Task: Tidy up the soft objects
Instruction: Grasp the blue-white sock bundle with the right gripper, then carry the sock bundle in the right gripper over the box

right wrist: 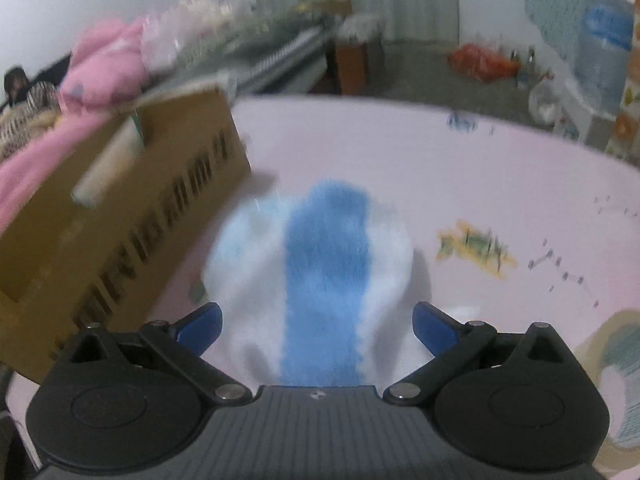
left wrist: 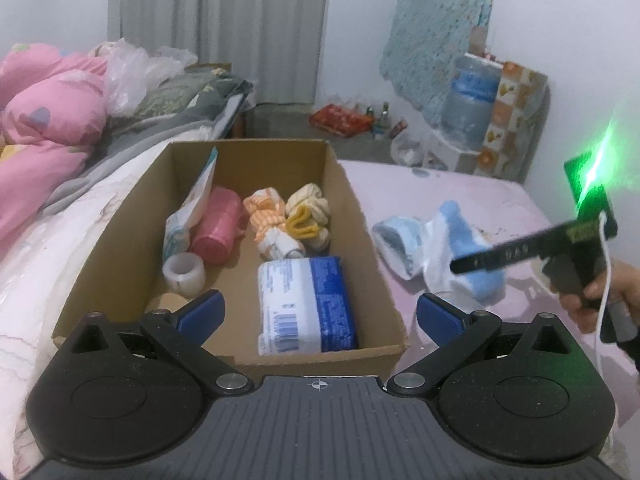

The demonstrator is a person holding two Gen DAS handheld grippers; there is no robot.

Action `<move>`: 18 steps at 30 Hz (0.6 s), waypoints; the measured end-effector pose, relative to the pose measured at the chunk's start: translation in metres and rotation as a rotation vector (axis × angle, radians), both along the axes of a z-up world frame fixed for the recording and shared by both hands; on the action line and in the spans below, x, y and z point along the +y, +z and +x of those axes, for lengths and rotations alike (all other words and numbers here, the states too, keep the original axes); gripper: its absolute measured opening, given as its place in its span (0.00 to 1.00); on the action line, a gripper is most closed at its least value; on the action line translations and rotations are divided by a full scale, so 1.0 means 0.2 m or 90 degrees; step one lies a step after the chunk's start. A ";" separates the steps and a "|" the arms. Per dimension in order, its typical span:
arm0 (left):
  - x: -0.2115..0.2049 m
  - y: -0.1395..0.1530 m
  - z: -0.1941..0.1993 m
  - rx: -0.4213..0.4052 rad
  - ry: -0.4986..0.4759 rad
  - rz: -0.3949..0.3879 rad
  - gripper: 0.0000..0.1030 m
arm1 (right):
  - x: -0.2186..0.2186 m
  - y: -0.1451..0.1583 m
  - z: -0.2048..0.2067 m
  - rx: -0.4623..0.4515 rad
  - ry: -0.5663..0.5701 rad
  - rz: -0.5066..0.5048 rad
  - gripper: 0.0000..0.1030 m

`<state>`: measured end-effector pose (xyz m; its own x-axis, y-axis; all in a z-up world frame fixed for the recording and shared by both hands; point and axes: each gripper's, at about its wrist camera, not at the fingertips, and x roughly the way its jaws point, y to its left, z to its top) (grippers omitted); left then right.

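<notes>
I've got the cardboard box (left wrist: 362,216) at frame centre mostly packed with sock rolls (left wrist: 292,216), blue-white sock (right wrist: 324,264) left on the bed sheet (right wrist: 500,168) between my right gripper's (right wrist: 316,320) spread jaws, unpinched, left gripper (left wrist: 318,312) spread, empty.

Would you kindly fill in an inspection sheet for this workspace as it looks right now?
Surface: pink bedsheet, printed in places.
Job's things: cardboard box holding sock bundles, a pink roll and a blue-white pack; blue-and-white sock on the sheet beside the box.
Clutter: tape roll in the box; plastic bag by the sock.
Grippers: left gripper open above the box; right gripper open, sock between its fingers, blurred.
Cables: white cable at the right gripper.
Surroundings: pink quilt, water jug, curtain.
</notes>
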<state>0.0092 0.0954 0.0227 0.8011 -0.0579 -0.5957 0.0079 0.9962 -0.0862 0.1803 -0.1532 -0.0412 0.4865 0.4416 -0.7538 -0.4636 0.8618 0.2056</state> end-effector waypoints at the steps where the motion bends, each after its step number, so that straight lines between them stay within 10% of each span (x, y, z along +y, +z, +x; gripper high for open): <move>1: 0.00 0.00 0.00 0.005 0.004 0.003 1.00 | 0.01 -0.03 0.00 0.007 0.005 -0.008 0.32; 8: -0.02 0.01 0.01 0.017 0.013 0.014 1.00 | 0.02 -0.12 -0.04 -0.031 -0.012 -0.053 0.31; 18: -0.13 0.07 -0.05 -0.030 -0.068 -0.004 1.00 | -0.29 0.09 -0.17 -0.013 -0.086 0.111 0.11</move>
<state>-0.0011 0.0703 0.0372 0.8177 -0.1479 -0.5563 0.1179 0.9890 -0.0896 0.1469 -0.2120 -0.0237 0.5649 0.4939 -0.6610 -0.3518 0.8688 0.3485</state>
